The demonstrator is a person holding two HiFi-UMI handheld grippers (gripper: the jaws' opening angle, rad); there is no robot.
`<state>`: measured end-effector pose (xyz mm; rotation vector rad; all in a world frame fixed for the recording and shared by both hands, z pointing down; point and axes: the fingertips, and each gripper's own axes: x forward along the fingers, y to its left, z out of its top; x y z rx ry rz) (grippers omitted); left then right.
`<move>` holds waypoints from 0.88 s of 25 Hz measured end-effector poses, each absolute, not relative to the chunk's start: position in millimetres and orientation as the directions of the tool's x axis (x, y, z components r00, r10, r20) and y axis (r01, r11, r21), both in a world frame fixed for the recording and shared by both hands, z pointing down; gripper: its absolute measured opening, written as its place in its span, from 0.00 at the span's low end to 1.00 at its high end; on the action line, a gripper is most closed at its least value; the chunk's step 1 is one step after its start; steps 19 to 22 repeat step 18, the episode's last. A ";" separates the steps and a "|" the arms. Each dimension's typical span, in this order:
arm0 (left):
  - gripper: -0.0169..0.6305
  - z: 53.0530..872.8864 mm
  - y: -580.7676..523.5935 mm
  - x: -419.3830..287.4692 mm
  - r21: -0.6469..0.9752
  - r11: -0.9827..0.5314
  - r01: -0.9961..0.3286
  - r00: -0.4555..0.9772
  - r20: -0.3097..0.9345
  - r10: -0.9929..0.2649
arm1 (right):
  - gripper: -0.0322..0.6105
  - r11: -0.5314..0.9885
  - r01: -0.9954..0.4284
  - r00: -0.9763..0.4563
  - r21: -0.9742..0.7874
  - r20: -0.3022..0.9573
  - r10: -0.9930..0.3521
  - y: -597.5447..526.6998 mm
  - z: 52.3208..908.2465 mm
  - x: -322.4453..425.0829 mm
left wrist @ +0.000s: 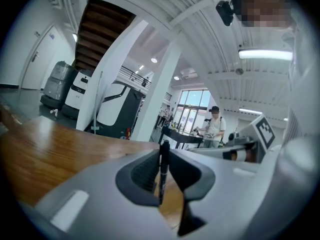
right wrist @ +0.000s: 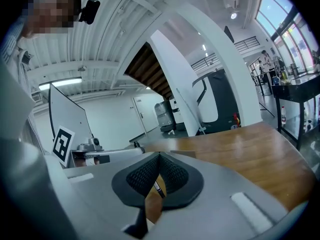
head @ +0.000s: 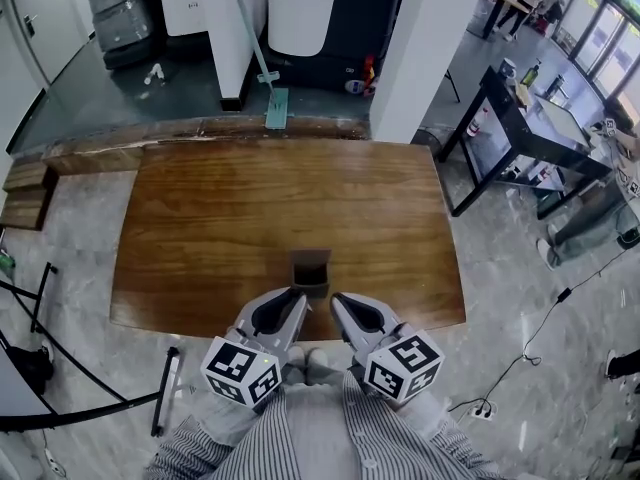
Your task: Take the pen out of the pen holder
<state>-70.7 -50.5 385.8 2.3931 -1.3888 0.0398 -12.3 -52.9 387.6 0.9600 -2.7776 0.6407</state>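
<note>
Small brown square pen holder (head: 310, 271) stands near front edge of brown wooden table (head: 200, 228). Left gripper (left wrist: 161, 151) just on person's side of holder, jaws clamped on slim black pen (left wrist: 162, 176), pen upright between pads. Right gripper (right wrist: 159, 155) beside it, jaw tips pressed together.

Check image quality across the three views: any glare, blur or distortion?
Head view: barrel distortion, soft sheen on table, sharp. Left gripper view: fisheye, dark corners, ceiling light blown out, pen sharp. Right gripper view: fisheye, windows overexposed, table glare.
</note>
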 end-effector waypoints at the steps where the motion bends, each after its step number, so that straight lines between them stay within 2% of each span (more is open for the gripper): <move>1: 0.12 387.4 -51.1 -70.5 0.306 -0.445 -0.842 0.515 0.210 -0.831 | 0.05 0.709 -0.613 -0.790 -0.349 0.263 -0.554 -52.7 389.1 -12.6; 22: 0.12 396.0 -43.9 -60.6 0.324 -0.452 -0.831 0.535 0.239 -0.811 | 0.05 0.701 -0.620 -0.784 -0.351 0.295 -0.545 -52.1 395.7 -9.8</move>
